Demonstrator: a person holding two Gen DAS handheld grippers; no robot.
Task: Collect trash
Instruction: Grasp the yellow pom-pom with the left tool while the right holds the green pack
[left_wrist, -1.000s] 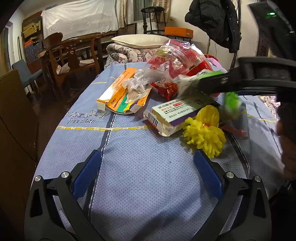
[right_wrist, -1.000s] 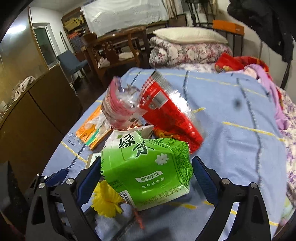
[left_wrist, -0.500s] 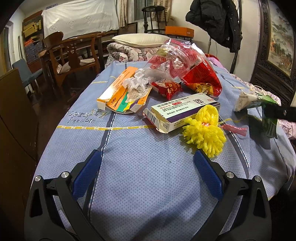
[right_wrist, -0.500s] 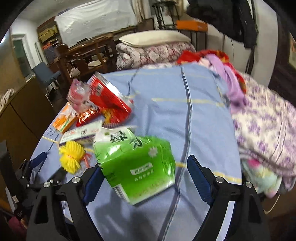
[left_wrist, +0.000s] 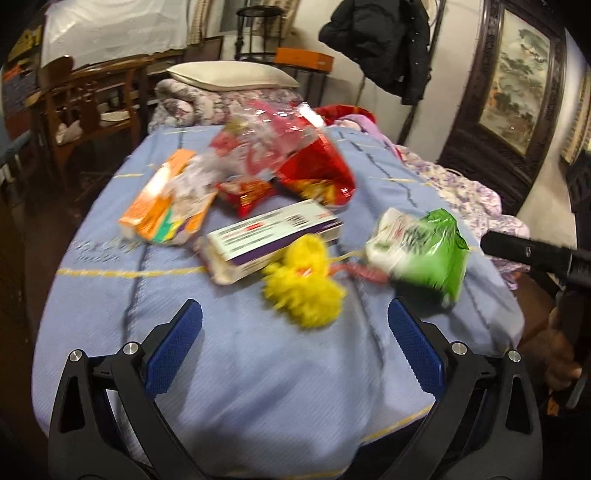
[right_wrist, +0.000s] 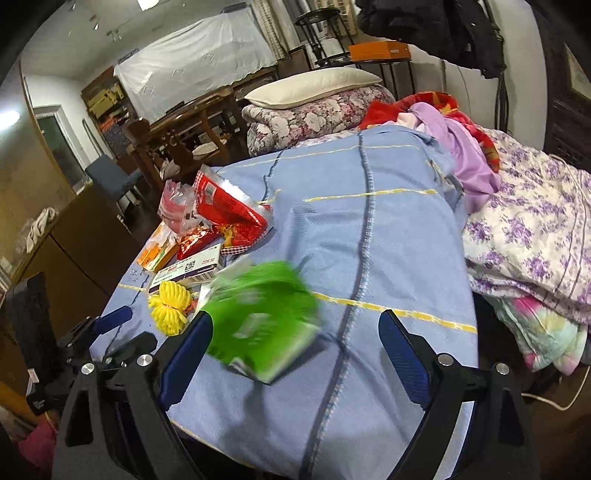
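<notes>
Blue blanket (right_wrist: 399, 236) on bed, trash pile w/ green carton (right_wrist: 262, 321) blurred; left gripper (left_wrist: 295, 332) + right gripper (right_wrist: 295, 343) both spread wide, gripping nothing.

**What things are made of**

The blue blanket (left_wrist: 258, 369) is soft woven cloth. The green carton (right_wrist: 262, 325) is shiny paper. The red bag (left_wrist: 317, 173) is crinkly, glossy plastic. The white box (left_wrist: 269, 240) is smooth card. The yellow pompom (left_wrist: 303, 291) looks fluffy.
</notes>
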